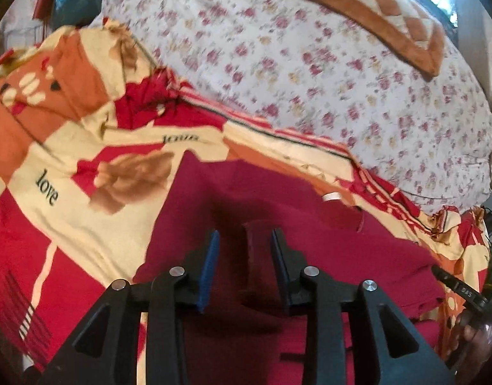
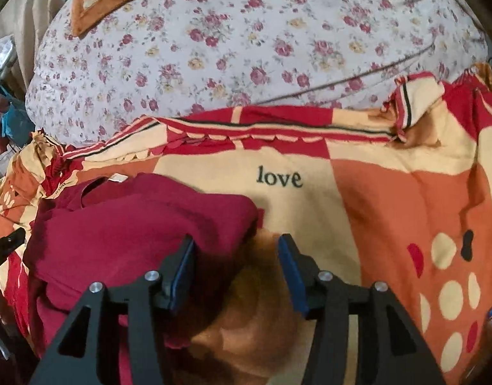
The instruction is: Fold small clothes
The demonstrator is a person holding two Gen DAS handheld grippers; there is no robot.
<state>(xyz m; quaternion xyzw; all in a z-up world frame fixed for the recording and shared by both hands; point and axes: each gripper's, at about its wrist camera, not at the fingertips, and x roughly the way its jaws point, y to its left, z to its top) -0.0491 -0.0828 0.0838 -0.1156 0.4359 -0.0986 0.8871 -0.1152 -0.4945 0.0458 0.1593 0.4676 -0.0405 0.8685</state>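
Maroon garment (image 1: 278, 211) fills the near field of the left wrist view, directly under and ahead of the left gripper (image 1: 244, 240); blue pads apart, a raised fold of the cloth stands in the gap, whether either pad touches it I cannot tell. Only this view shows the white neck label (image 1: 330, 196), ahead-right of the gripper, and the other tool's black tip at far right with a hand (image 1: 473, 337) behind it.

Right wrist view: right gripper (image 2: 236, 250) with pads set wide, nothing pinched; left pad (image 2: 183, 272) sits on the garment's (image 2: 133, 231) edge, right pad over the bare patchwork bedcover (image 2: 390, 211). Garment lies bunched left of and under this gripper. Only this view shows the brown patch (image 2: 262, 304) between the fingers and dotted print (image 2: 451, 295) to the right.

Beyond the gripper in both: "love" lettering (image 2: 279, 177), red striped frilled edge (image 2: 246, 128), then floral sheet (image 2: 246, 48), with an orange-bordered quilted cushion (image 1: 390, 9) farthest.
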